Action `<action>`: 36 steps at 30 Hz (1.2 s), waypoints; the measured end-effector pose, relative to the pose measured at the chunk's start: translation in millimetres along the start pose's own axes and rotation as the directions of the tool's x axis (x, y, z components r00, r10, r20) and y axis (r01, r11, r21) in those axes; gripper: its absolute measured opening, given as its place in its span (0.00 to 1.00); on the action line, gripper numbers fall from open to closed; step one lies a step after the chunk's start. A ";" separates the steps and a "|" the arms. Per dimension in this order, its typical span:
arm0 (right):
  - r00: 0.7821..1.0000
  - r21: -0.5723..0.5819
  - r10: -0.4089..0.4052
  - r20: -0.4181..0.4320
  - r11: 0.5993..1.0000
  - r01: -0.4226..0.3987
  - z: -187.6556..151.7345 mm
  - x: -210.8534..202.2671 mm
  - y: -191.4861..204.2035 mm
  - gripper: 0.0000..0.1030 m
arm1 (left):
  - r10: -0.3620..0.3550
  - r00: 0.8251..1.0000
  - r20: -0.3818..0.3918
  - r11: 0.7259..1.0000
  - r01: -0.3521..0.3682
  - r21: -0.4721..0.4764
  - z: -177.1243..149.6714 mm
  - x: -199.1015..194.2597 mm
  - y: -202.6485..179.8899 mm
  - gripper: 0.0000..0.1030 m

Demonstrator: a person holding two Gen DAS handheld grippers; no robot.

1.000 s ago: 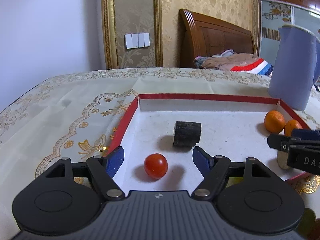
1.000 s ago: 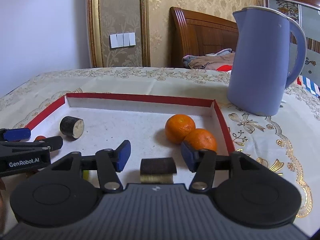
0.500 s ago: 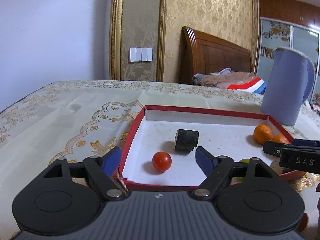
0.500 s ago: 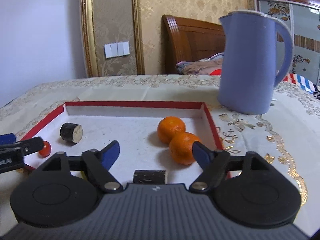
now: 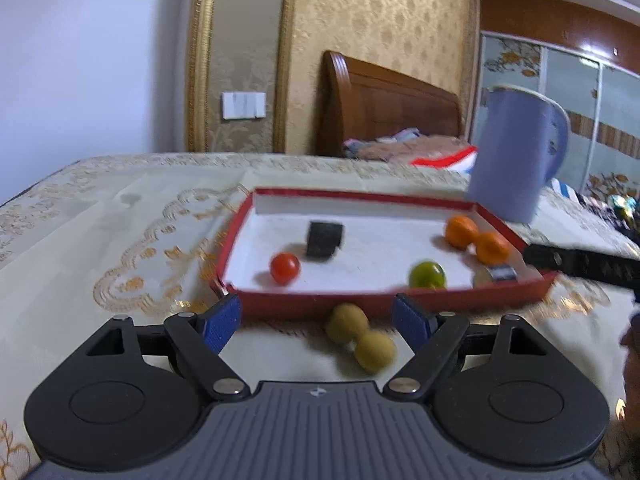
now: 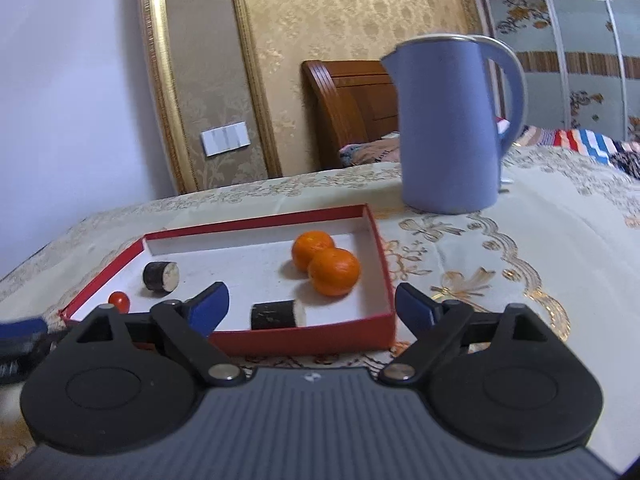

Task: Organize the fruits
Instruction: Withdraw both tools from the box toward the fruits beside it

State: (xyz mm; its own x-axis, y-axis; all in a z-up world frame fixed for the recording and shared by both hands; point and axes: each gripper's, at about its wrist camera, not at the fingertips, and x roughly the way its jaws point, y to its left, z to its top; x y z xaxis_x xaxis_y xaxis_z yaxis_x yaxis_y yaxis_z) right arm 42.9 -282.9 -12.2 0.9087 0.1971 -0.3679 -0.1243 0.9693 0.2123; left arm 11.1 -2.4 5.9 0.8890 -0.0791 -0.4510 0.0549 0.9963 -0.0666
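A red-rimmed white tray [image 5: 308, 309] [image 6: 320, 336] holds a red tomato [image 5: 284, 268] [image 6: 119, 301], two oranges [image 5: 476, 239] [image 6: 333, 271], a green fruit [image 5: 427, 275] and two dark cylinder pieces [image 5: 325, 239] [image 6: 276, 315]. Two yellowish round fruits [image 5: 362, 337] lie on the tablecloth in front of the tray. My left gripper [image 5: 318, 322] is open and empty just above them. My right gripper [image 6: 312, 306] is open and empty before the tray's near right corner; it also shows in the left wrist view [image 5: 580, 266].
A blue kettle [image 5: 516, 152] [image 6: 452, 124] stands behind the tray's far right corner. The embroidered tablecloth [image 5: 100, 240] covers the table. A wooden bed headboard [image 6: 352, 108] and wall stand behind.
Both grippers have pulled back out of the tray towards the near table edge and stay open. The two yellowish fruits and the green fruit have come into the left view.
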 end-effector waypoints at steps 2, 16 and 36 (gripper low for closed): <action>1.000 0.011 -0.003 -0.014 1.000 0.003 0.0 2.8 -2.6 0.87 | -0.028 1.000 -0.012 1.000 0.028 0.011 -6.8 -5.1 -5.2 0.80; 1.000 0.016 -0.008 -0.021 1.000 0.008 -2.1 3.0 -1.6 0.87 | 0.045 0.990 -0.136 0.996 -0.054 -0.065 -8.5 15.2 -22.0 0.80; 1.000 0.017 -0.008 -0.025 1.000 0.008 -2.3 3.2 -0.6 0.91 | 0.095 0.980 -0.173 0.995 -0.101 -0.023 -9.6 29.3 -25.7 0.71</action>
State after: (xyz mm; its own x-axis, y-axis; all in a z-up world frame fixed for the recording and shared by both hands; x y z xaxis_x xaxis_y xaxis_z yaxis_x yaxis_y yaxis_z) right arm 44.9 -282.6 -15.6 0.8996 0.1929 -0.3919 -0.1100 0.9683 0.2242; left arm 31.3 -30.7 -14.1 0.7979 0.0114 -0.6027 -0.0453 0.9981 -0.0410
